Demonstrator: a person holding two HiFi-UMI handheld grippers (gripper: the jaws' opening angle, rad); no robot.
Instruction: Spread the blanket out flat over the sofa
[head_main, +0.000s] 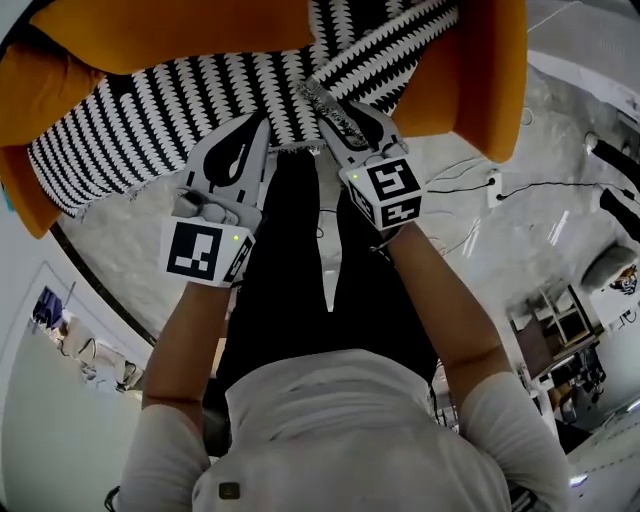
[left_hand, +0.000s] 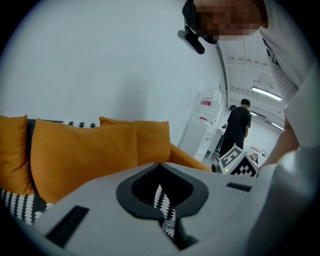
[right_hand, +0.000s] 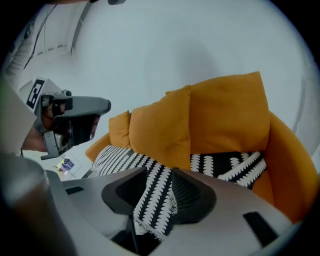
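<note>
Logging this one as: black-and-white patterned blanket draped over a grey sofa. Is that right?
No. The sofa is orange, not grey; the right gripper view shows it plainly. The black-and-white patterned blanket is draped over it.

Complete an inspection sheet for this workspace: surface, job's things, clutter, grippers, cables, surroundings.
Surface: orange sofa, seat mostly covered.
Job's things: black-and-white blanket over the seat, one folded band lying across it; not flat.
Clutter: orange cushions against the back.
Grippers: left gripper shut on a blanket edge; right gripper open, blanket hanging between its jaws.
Cables: black cables on the floor beside the sofa.
Surroundings: pale floor; person standing in the background.
</note>
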